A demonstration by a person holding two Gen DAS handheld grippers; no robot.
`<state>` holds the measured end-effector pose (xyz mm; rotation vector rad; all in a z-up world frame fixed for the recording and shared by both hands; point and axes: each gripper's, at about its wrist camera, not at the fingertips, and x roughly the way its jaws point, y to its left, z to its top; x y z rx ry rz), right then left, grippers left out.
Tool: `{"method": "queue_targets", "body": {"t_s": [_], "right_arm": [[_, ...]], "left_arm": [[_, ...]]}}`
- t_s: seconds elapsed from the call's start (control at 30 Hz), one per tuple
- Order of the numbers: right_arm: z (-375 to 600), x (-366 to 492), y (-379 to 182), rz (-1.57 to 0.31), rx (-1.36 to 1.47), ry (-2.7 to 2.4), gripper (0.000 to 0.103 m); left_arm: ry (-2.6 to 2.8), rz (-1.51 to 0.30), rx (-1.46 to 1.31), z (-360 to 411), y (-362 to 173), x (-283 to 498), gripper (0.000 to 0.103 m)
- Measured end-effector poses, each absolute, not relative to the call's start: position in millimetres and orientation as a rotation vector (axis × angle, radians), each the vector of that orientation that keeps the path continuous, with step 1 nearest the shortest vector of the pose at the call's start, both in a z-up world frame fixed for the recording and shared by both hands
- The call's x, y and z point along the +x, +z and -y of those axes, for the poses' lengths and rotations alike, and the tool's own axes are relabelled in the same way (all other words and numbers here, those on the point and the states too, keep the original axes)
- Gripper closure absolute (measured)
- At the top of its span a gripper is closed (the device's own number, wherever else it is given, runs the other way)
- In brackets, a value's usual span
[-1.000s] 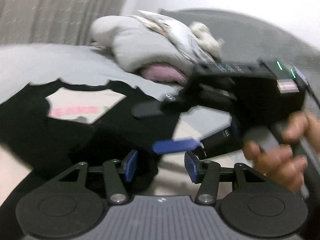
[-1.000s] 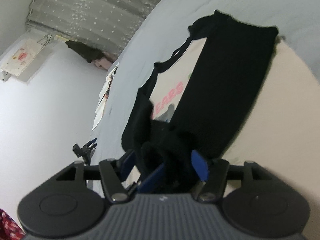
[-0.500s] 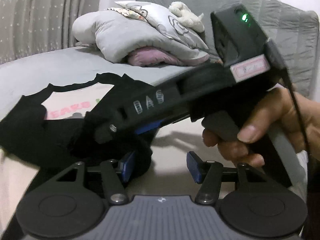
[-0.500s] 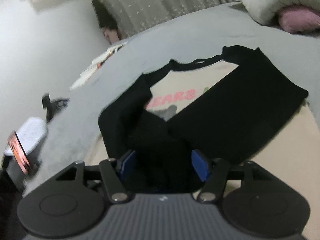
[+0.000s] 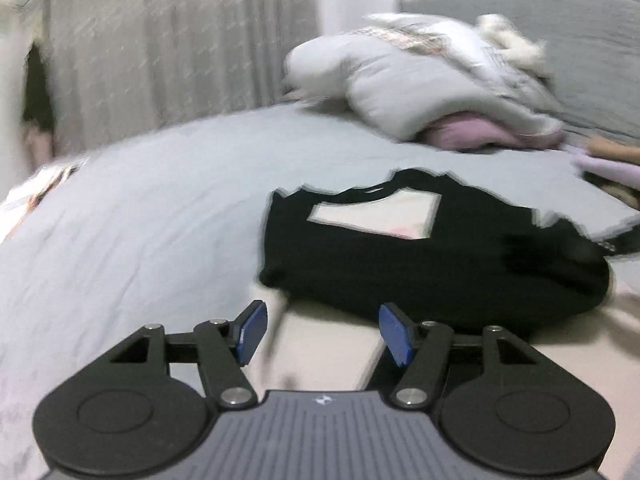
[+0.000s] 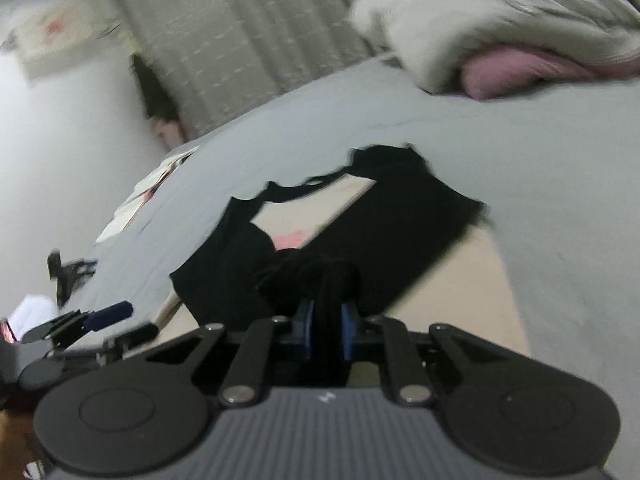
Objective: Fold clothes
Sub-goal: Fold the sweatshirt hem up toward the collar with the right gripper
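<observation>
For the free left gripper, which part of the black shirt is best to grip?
Probably the flat near-left corner of the black shirt, approached low from the front. That edge lies loose on the bed, facing the empty left gripper, whose fingers are opening.

The black-and-cream shirt [image 5: 432,268] is soft matt cloth, its dark sleeve bunched and creased; the grey bedsheet [image 5: 152,216] is smooth matt fabric with faint wrinkles; the folded duvet [image 5: 420,80] looks padded and puffy; the curtain [image 5: 160,40] is thin woven cloth, finely flecked; the right gripper [image 6: 325,330] has matt black plastic arms, ribbed grey housing, blue pads, bright metal rivets
</observation>
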<state>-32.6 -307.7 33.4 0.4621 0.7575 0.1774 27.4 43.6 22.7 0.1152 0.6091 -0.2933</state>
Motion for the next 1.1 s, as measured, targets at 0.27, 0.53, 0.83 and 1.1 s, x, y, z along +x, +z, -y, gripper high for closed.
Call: {"method": "queue_targets", "body": {"t_s": [0.27, 0.53, 0.83, 1.1], "right_arm": [[343.0, -37.1, 25.5, -0.744, 0.49, 0.083, 0.07], [323.2, -8.7, 32.0, -0.735, 0.341, 0.167, 0.033], [305.4, 12.5, 17.0, -0.734, 0.24, 0.186, 0.066], [311.6, -5.1, 43.1, -0.635, 0.239, 0.128, 0.092]], "left_arm": [[-0.244, -0.661, 0.285, -35.2, -8.9, 62.4, 0.042], [-0.245, -0.642, 0.406, -27.3, -12.3, 95.5, 0.041], [-0.231, -0.571, 0.458, -11.2, -13.2, 113.8, 0.055], [-0.063, -0.511, 0.319, -31.0, -7.1, 112.2, 0.091]]}}
